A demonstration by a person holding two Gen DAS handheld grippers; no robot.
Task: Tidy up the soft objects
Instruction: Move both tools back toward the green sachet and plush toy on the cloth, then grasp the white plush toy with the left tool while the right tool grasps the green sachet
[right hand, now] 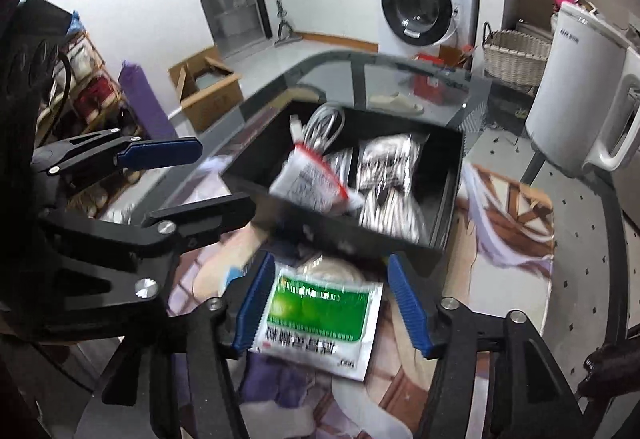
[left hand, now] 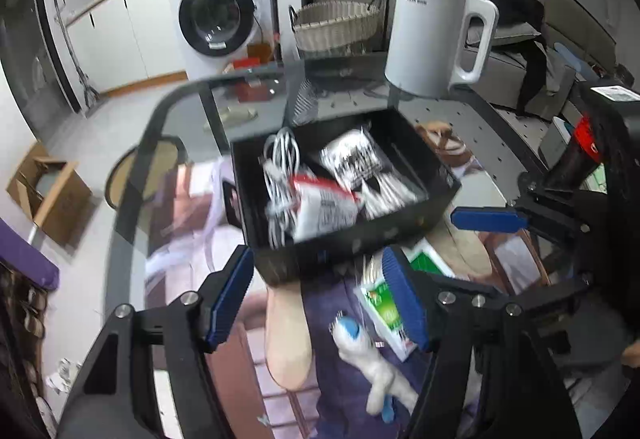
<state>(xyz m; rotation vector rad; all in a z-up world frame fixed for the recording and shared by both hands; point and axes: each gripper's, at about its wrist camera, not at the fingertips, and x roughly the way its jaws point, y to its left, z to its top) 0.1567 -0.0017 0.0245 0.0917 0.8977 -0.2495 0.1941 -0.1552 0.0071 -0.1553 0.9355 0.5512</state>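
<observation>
A black box (left hand: pixel 360 239) on the table holds a coiled white cable (left hand: pixel 280 159), silver packets (left hand: pixel 352 159) and a red-edged white pouch (left hand: pixel 324 207) that lies blurred on top. My left gripper (left hand: pixel 316 299) stands open just short of the box's near wall, above a small white plush toy (left hand: pixel 360 351) on the printed mat. My right gripper (right hand: pixel 332 307) is open around a green and white packet (right hand: pixel 320 315) that lies flat on the mat, with a gap at the right pad. The left gripper (right hand: pixel 224 179) also shows in the right wrist view, beside the box (right hand: pixel 360 239).
A white kettle (left hand: pixel 432 35) stands behind the box to the right. The glass table's curved edge (left hand: pixel 160 111) runs close on the left. On the floor beyond are a wicker basket (left hand: pixel 336 23), a washing machine (left hand: pixel 220 19) and an open cardboard box (left hand: pixel 48 191).
</observation>
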